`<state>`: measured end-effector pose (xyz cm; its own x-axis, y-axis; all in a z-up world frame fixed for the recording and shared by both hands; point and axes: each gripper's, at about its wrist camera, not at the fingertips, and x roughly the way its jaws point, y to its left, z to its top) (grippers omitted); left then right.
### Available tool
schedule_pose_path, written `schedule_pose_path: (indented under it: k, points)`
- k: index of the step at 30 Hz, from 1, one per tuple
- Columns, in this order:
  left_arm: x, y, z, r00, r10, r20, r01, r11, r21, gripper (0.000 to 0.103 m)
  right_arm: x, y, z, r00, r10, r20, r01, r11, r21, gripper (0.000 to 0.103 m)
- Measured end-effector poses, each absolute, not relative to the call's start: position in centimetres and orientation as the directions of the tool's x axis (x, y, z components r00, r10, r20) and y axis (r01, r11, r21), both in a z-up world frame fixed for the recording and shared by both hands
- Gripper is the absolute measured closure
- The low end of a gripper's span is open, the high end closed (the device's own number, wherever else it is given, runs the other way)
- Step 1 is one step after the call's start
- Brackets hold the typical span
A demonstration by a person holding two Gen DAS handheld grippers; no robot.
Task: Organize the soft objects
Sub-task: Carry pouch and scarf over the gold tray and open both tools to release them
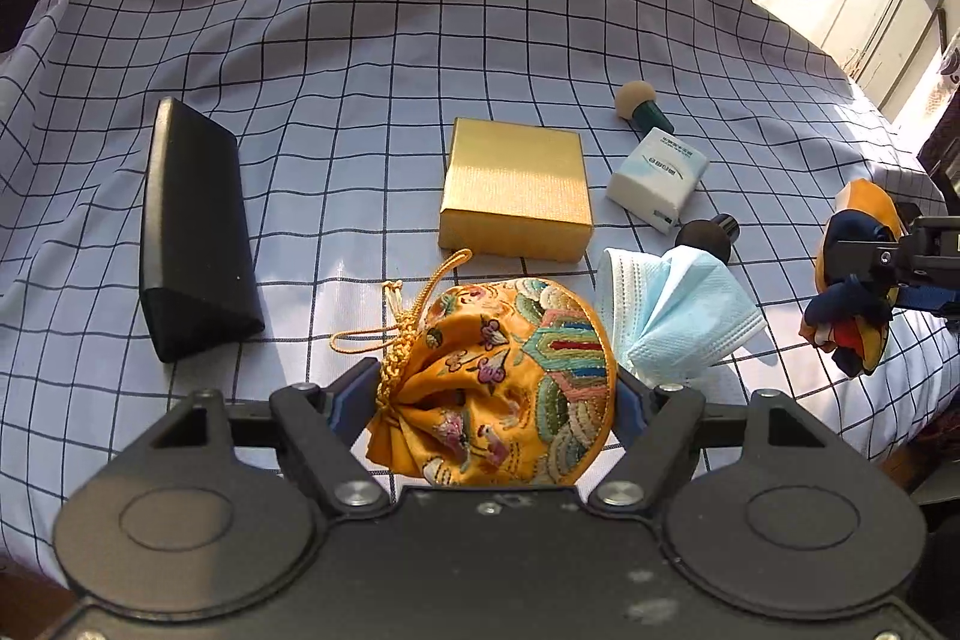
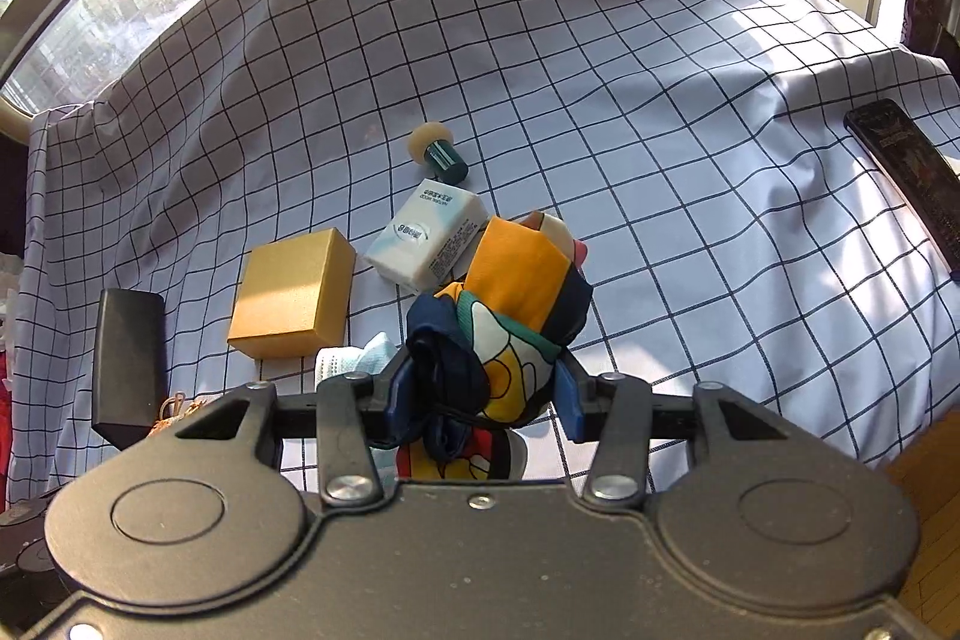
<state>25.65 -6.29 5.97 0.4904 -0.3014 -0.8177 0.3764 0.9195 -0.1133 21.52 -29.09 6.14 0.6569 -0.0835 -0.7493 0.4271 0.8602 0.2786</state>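
My left gripper (image 1: 498,394) is shut on an orange embroidered drawstring pouch (image 1: 498,376) and holds it over the checked cloth. A blue face mask (image 1: 672,316) lies just right of it. My right gripper (image 2: 483,391) is shut on a bunched scarf in orange, navy and white (image 2: 510,316); the scarf also shows at the right edge of the left wrist view (image 1: 852,304). A white tissue pack (image 1: 657,181) (image 2: 426,238) lies beyond the mask.
A gold box (image 1: 516,187) (image 2: 291,301) sits mid-table. A black case (image 1: 192,232) (image 2: 129,358) lies left. Two sponge applicators (image 1: 645,106) (image 1: 708,235) lie near the tissue pack. A dark flat case (image 2: 906,172) lies far right. The table edge (image 2: 900,448) drops off at right.
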Motion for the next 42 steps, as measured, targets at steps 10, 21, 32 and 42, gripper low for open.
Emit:
schedule_pose_path:
  k: [10, 21, 32, 42]
  points:
    - [22.0, -4.7, 7.9, 0.510, -0.314, -0.801, 0.404, 0.909, -0.099, 0.029, 19.3, -27.4, 6.7, 0.675, -0.103, -0.730, 0.399, 0.884, 0.244, 0.056]
    - [14.7, -2.0, 9.1, 0.510, -0.359, -0.782, 0.407, 0.901, -0.148, 0.029, 12.2, -24.0, 6.3, 0.727, -0.087, -0.681, 0.342, 0.906, 0.250, 0.056]
    - [8.6, 1.3, 8.4, 0.457, -0.319, -0.830, 0.339, 0.925, -0.169, 0.029, 5.6, -19.6, 4.0, 0.677, -0.037, -0.735, 0.291, 0.931, 0.222, 0.056]
    - [6.4, 2.2, 8.2, 0.435, -0.293, -0.851, 0.334, 0.931, -0.150, 0.026, 3.2, -17.3, 3.8, 0.646, -0.034, -0.762, 0.226, 0.963, 0.149, 0.053]
